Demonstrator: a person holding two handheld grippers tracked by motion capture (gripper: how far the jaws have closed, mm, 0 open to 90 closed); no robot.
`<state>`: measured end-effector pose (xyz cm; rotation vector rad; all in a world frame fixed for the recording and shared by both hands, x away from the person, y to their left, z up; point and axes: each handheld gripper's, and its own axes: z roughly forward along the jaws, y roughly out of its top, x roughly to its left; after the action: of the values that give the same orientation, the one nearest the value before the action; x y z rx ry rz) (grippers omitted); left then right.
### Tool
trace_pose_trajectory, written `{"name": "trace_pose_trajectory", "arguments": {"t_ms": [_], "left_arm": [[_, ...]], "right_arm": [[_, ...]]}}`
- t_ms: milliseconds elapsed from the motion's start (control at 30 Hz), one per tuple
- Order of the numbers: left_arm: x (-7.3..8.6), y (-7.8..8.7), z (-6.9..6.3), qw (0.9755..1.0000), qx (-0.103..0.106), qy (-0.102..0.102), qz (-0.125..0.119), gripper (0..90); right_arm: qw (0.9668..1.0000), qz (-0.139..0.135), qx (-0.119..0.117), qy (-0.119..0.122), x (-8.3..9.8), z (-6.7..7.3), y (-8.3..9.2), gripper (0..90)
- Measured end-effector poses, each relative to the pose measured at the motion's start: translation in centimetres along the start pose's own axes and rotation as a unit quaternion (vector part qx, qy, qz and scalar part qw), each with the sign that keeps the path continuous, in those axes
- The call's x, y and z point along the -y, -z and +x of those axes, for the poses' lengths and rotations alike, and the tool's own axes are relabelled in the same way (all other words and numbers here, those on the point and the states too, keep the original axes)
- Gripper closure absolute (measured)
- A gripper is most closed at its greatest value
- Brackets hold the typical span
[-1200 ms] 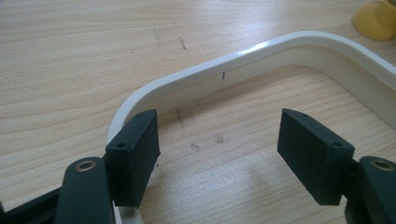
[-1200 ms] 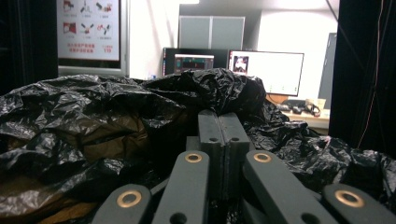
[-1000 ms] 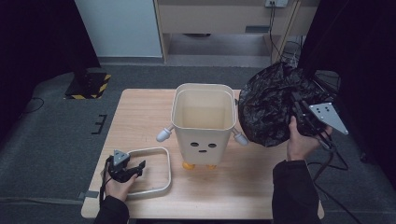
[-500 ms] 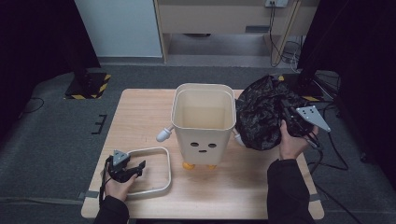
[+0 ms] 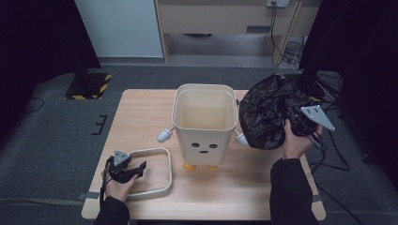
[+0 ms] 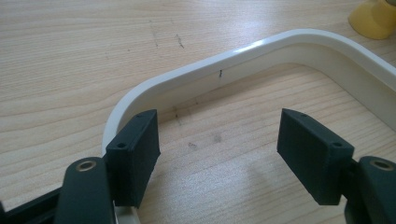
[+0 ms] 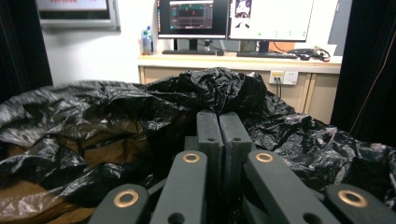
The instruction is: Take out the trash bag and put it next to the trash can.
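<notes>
Beside the white bin, my right gripper is pinched tight on the black bag and has come lower than a moment ago, so lining the bin looks next. My left gripper waits open over the white ring on the desk.

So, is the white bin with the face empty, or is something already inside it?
Empty. The high view looks into the open-topped white bin and shows bare inner walls; the black plastic bag is outside, beside it.
</notes>
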<state>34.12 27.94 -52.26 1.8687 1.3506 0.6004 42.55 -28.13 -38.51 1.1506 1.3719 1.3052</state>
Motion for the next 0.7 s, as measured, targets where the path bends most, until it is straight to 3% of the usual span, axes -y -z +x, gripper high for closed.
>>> {"name": "trace_pose_trajectory", "arguments": {"t_ms": [400, 700], "left_arm": [[0.0, 0.2, 0.1, 1.0, 0.001, 0.007, -0.007, 28.7], [0.0, 0.2, 0.0, 1.0, 0.001, 0.006, -0.005, 28.8]], "right_arm": [[0.9993, 0.036, 0.0, 0.009, 1.2, -0.2, -0.8, 84.0], [0.9997, 0.009, -0.023, -0.005, 0.0, -0.4, -0.1, 64.9]]}}
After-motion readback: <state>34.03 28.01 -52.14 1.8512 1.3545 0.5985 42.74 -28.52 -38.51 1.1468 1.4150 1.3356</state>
